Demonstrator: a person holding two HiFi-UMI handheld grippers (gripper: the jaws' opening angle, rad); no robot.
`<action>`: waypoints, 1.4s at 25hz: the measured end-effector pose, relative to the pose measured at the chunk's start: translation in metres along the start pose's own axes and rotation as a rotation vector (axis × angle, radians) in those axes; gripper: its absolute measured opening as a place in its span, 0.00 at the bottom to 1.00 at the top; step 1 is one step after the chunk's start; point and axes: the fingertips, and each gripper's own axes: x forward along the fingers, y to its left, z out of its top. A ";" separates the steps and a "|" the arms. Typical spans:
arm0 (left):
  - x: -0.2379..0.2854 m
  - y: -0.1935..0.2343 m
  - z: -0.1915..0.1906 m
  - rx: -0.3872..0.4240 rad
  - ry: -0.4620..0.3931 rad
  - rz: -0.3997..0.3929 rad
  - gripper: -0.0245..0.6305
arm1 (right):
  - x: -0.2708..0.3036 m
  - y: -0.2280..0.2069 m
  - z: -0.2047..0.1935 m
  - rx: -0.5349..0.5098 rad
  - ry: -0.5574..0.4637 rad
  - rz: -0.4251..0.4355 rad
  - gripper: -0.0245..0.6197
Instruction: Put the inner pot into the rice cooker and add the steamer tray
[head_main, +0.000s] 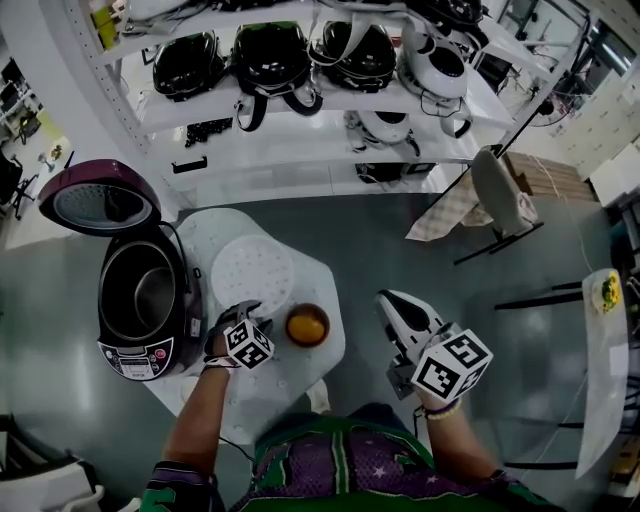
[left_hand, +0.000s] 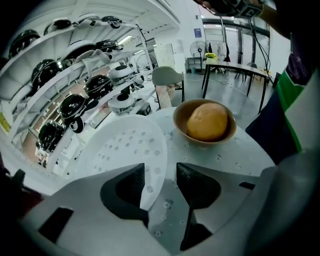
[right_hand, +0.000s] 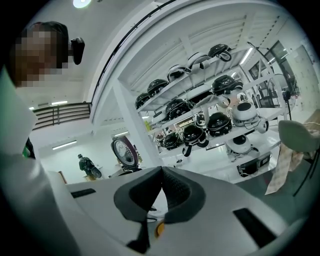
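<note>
The head view looks steeply down on the table (head_main: 222, 230). The left gripper view sits close over it, sharing the tray (left_hand: 125, 150) and bowl (left_hand: 205, 125). The right gripper view faces nearly level toward the shelves (right_hand: 200, 112), visible in all three.

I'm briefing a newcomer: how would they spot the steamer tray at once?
Find the purple rice cooker with its lid up. On the white table beside it lies the steamer tray, a flat white disc dotted with holes, unlike the small brown bowl nearby.

Appliance test lab; white shelves (head_main: 300, 140) lined with many rice cookers (head_main: 272, 55)
</note>
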 end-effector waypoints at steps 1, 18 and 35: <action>0.001 0.001 0.001 0.030 0.009 0.014 0.36 | -0.001 -0.001 -0.001 0.003 0.001 -0.004 0.05; -0.015 -0.002 0.023 0.172 0.022 0.047 0.10 | -0.014 0.001 0.005 0.019 -0.033 0.002 0.05; -0.112 0.000 0.081 0.217 -0.071 0.141 0.10 | -0.015 0.046 0.048 -0.017 -0.121 0.094 0.05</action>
